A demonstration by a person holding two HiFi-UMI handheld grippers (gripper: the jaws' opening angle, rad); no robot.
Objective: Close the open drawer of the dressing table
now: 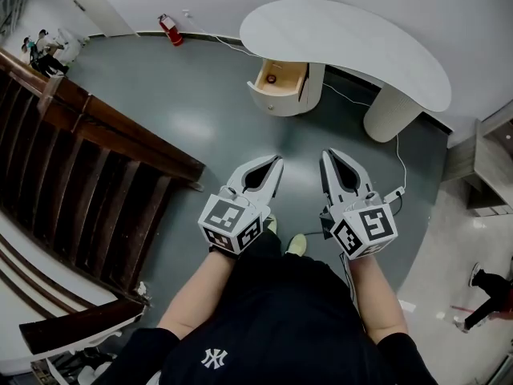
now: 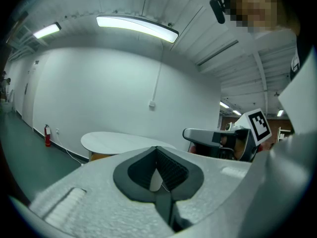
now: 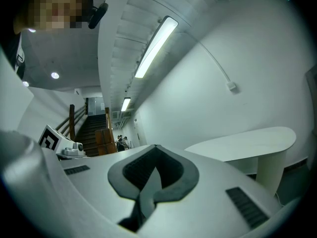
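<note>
The white dressing table (image 1: 353, 46) stands by the far wall. Its drawer (image 1: 280, 83) is pulled out on the left side, showing a wooden inside with a small dark thing (image 1: 271, 79) in it. Both grippers hang over the grey floor, well short of the drawer. My left gripper (image 1: 275, 161) is shut and empty, and so is my right gripper (image 1: 327, 156) beside it. In the left gripper view the shut jaw tips (image 2: 157, 150) point toward the table top (image 2: 119, 142). In the right gripper view the shut tips (image 3: 156, 148) have the table top (image 3: 242, 140) to their right.
A dark wooden stair railing (image 1: 104, 151) runs along the left. A red fire extinguisher (image 1: 170, 30) stands by the far wall. A white cable (image 1: 398, 163) trails on the floor near the table's thick leg (image 1: 393, 111). A shelf unit (image 1: 489, 167) and a person (image 1: 489, 295) are at the right.
</note>
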